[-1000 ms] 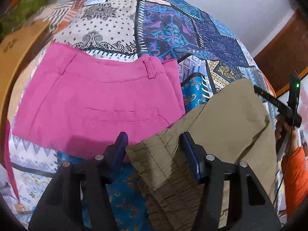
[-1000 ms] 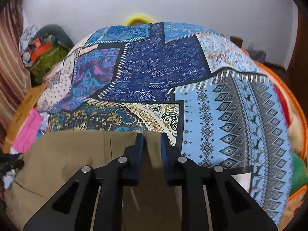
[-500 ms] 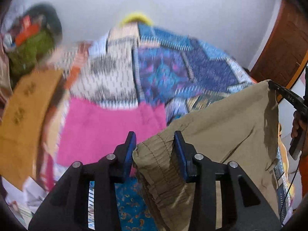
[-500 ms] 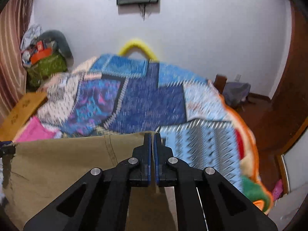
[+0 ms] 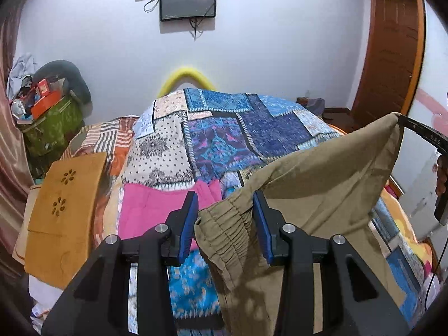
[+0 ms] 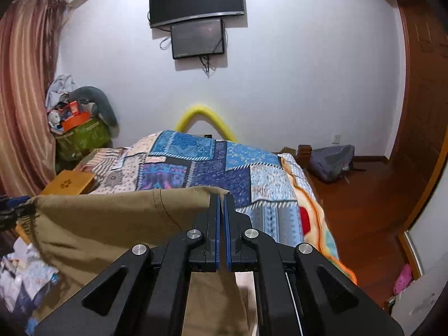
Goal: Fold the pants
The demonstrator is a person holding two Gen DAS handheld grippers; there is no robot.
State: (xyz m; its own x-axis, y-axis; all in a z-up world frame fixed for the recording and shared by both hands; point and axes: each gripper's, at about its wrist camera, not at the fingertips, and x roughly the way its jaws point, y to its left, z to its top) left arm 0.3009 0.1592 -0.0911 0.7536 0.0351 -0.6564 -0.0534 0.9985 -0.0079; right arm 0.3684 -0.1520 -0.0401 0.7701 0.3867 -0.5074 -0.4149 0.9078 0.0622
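Note:
Khaki pants (image 5: 322, 190) hang lifted above the bed, stretched between both grippers. My left gripper (image 5: 225, 210) grips the bunched elastic waistband (image 5: 224, 232) between its blue pads; the jaws stay fairly wide around the thick fabric. My right gripper (image 6: 222, 204) is shut on the other top corner of the khaki pants (image 6: 117, 218); it also shows at the far right in the left wrist view (image 5: 403, 120). The cloth sags between the two holds.
Folded pink pants (image 5: 159, 207) lie on the patchwork bedspread (image 5: 224, 140) below the left gripper. An orange-brown wooden board (image 5: 64, 210) lies at the bed's left. Clutter and a green bag (image 6: 81, 134) stand by the curtain. Wooden floor (image 6: 364, 210) and a door are to the right.
Both grippers have risen from the bed, lifting the khaki pants into the air. The right gripper closed fully on the fabric. The views now tilt up to the wall.

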